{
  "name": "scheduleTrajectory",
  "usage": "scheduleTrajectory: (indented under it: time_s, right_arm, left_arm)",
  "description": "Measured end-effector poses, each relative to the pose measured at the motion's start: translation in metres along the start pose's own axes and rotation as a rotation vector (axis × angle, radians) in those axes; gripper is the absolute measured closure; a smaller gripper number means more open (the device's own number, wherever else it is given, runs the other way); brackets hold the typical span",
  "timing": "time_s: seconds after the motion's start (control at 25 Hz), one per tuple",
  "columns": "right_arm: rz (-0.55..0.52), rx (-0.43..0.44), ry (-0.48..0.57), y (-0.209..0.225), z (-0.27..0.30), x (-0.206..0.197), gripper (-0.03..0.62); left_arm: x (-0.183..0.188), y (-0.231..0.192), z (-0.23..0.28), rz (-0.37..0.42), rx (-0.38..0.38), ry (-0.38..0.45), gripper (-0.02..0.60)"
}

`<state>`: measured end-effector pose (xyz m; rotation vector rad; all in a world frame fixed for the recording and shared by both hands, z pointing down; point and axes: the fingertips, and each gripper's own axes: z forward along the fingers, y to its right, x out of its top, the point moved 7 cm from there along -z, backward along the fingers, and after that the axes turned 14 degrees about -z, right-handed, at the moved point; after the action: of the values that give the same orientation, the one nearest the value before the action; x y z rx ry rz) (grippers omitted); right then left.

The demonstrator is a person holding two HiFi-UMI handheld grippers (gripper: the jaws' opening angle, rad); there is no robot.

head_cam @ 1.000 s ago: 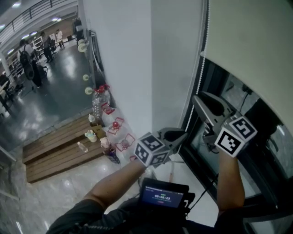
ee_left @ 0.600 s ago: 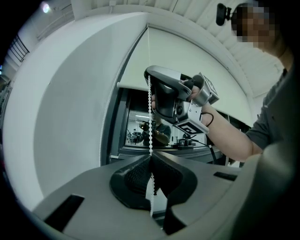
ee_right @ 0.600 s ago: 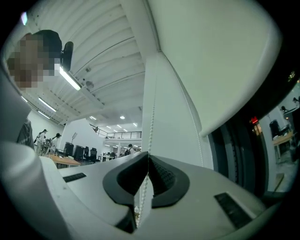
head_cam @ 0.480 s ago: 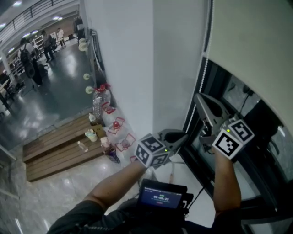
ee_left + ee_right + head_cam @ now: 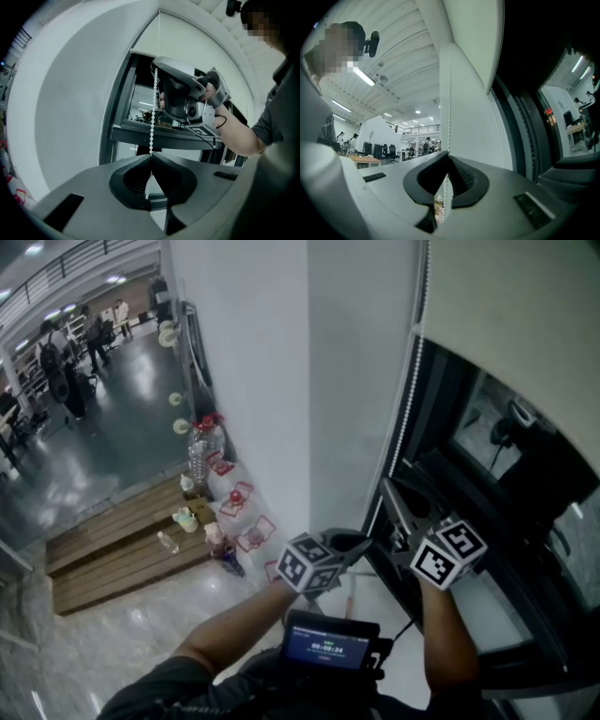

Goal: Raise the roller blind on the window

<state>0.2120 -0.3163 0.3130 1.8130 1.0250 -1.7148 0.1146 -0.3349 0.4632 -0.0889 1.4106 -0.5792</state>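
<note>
- Head view: your left gripper (image 5: 367, 542) and right gripper (image 5: 387, 487), both of smooth grey plastic, sit close together at the left edge of the dark window frame (image 5: 441, 442), with the right one higher. The thin white bead chain (image 5: 404, 418) hangs down along that edge, beside the flat white wall (image 5: 272, 371), and reaches both of them. The roller blind (image 5: 525, 324), a matte cream sheet with a straight hem, covers only the upper part of the window. The lower part stands uncovered.
- Left gripper view: your left gripper's two wedge-shaped jaws meet at their tips and pinch the bead chain. Its small round beads run straight up from the nip. Higher on the chain, your right gripper's rounded grey body sits against it.
- Right gripper view: your right gripper's jaws are pressed together on the chain. Ribbed black pads (image 5: 461, 176) line the hollow behind the tips. The strand passes through that hollow and dangles below. Above the jaws, the chain rises along the blind's pale edge.
</note>
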Motion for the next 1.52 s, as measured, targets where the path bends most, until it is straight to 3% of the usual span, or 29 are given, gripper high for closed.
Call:
scheduleTrajectory:
  time_s: [0.08,0.16,0.28,0.44,0.68,0.84,1.0,1.16,1.52]
  right_arm:
    - [0.000,0.006,-0.004,-0.001,-0.002,0.000,0.589]
    - [-0.012,0.009,-0.018,0.000,-0.003,0.001,0.589]
    - [-0.013,0.001,-0.014,0.000,-0.007,0.001,0.589]
    - [0.000,0.000,0.003,-0.005,-0.009,0.002,0.589]
    - [-0.001,0.014,0.007,-0.015,-0.006,0.004,0.589]
    - [-0.009,0.017,0.001,-0.022,-0.006,0.004,0.589]
    - [-0.002,0.006,-0.005,-0.020,-0.006,0.004,0.589]
    - [0.002,0.010,-0.001,-0.024,-0.006,0.004,0.589]
    - [0.090,0.012,-0.087,-0.039,-0.011,-0.047,0.589]
  left_arm:
    - [0.003,-0.004,-0.010,-0.018,0.001,0.001,0.563]
    - [0.019,-0.005,-0.026,-0.035,0.007,0.026,0.499]
    - [0.075,0.009,-0.054,-0.024,-0.020,0.169,0.499]
    - [0.162,0.046,-0.072,0.074,-0.094,0.315,0.499]
    - [0.227,0.080,-0.060,0.158,-0.132,0.314,0.499]
    - [0.232,0.085,-0.053,0.164,-0.149,0.307,0.502]
    - [0.230,0.084,-0.048,0.153,-0.148,0.307,0.580]
    - [0.227,0.087,-0.050,0.176,-0.135,0.319,0.583]
    - [0.175,0.063,-0.046,0.132,-0.098,0.275,0.584]
